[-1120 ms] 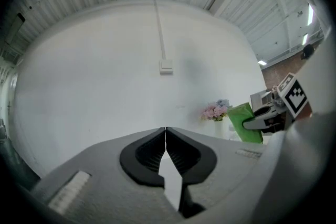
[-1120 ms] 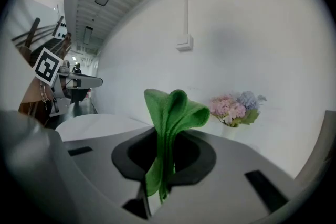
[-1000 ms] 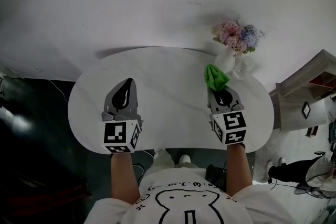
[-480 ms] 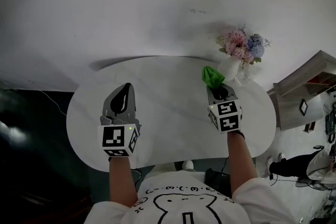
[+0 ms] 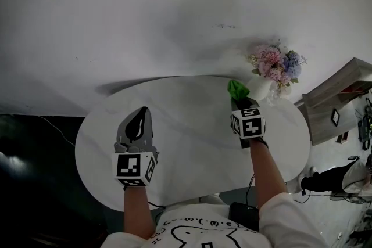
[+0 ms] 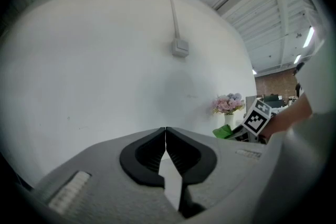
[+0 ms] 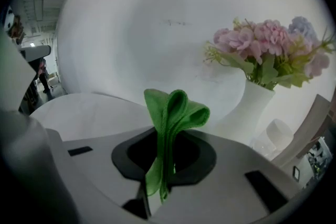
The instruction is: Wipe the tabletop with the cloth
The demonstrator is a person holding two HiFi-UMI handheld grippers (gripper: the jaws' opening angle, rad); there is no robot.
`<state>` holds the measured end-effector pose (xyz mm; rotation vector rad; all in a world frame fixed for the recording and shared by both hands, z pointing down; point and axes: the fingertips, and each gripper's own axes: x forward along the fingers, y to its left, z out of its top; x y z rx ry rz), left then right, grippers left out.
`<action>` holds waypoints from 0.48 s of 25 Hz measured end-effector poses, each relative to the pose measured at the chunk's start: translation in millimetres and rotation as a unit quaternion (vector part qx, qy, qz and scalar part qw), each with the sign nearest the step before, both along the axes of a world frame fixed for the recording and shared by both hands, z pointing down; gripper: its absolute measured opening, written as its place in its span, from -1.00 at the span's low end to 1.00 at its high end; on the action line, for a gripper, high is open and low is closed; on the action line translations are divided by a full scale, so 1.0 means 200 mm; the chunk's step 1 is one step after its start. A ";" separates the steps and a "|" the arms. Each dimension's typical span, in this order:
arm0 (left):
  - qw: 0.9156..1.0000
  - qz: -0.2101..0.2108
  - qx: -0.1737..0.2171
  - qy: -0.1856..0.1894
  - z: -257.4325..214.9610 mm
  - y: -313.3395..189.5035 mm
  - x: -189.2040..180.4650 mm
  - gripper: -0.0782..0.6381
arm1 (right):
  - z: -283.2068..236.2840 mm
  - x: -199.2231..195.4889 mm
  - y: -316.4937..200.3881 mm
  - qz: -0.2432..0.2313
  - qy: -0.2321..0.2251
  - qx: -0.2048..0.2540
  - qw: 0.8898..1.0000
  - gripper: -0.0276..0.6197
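A folded green cloth [image 7: 169, 128] is pinched between the jaws of my right gripper [image 7: 163, 165], its free end sticking up above them. In the head view the green cloth [image 5: 237, 90] juts out ahead of the right gripper [image 5: 239, 100], over the far right part of the white oval tabletop [image 5: 186, 125]. My left gripper [image 5: 138, 119] hovers over the table's left half, jaws shut with nothing between them; its tips meet in the left gripper view [image 6: 166, 134], where the green cloth [image 6: 224, 132] shows far right.
A white vase with pink and blue flowers [image 5: 278, 64] stands at the table's far right edge, close beside the cloth; the flowers [image 7: 268, 44] loom just right of the cloth. A white wall [image 5: 145, 14] runs behind the table. A shelf unit [image 5: 340, 96] stands to the right.
My right gripper has carried the cloth further away across the table, toward the vase and the far edge. The left gripper has stayed about where it was.
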<state>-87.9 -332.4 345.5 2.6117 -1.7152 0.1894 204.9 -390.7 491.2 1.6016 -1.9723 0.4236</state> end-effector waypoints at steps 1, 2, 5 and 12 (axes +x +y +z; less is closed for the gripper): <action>1.000 0.004 -0.003 0.002 0.02 -0.02 0.00 -0.73 | 0.02 0.00 -0.02 0.003 0.004 -0.006 1.000 -0.77; 1.000 0.008 -0.007 0.004 0.03 -0.03 0.00 -0.73 | 0.04 0.00 -0.04 0.005 0.009 -0.012 1.000 -0.77; 1.000 0.017 -0.018 0.003 0.08 -0.05 0.01 -0.73 | 0.10 -0.01 -0.09 0.003 0.027 -0.029 0.999 -0.77; 0.999 0.018 -0.035 -0.002 0.16 -0.07 0.03 -0.73 | 0.27 0.04 -0.21 0.015 0.041 -0.077 0.996 -0.77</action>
